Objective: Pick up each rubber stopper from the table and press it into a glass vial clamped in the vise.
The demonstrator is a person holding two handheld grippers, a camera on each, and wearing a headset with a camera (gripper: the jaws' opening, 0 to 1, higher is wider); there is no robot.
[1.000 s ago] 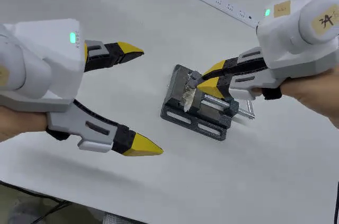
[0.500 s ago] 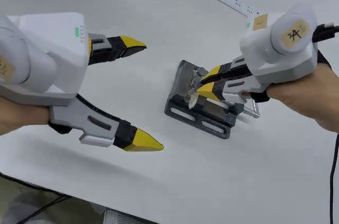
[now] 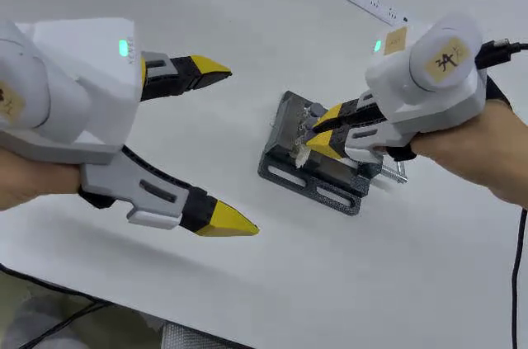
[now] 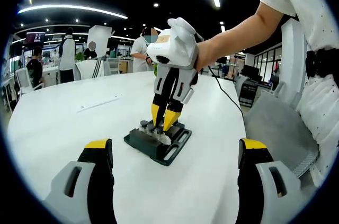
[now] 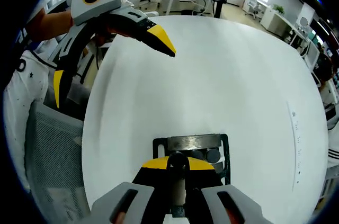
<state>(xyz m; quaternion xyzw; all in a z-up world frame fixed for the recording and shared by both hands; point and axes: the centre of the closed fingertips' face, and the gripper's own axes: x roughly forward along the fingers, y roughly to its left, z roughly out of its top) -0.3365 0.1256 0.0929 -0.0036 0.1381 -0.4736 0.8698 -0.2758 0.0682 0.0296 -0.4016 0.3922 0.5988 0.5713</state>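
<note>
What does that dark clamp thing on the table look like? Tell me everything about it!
The vise is a low block of dark grey metal lying flat on the white table. Its base has long slots, and a shiny screw pokes out of one end. Its clamp part holds small glass vials with round grey stoppers on top. The right gripper points down at it, pinching another stopper.
</note>
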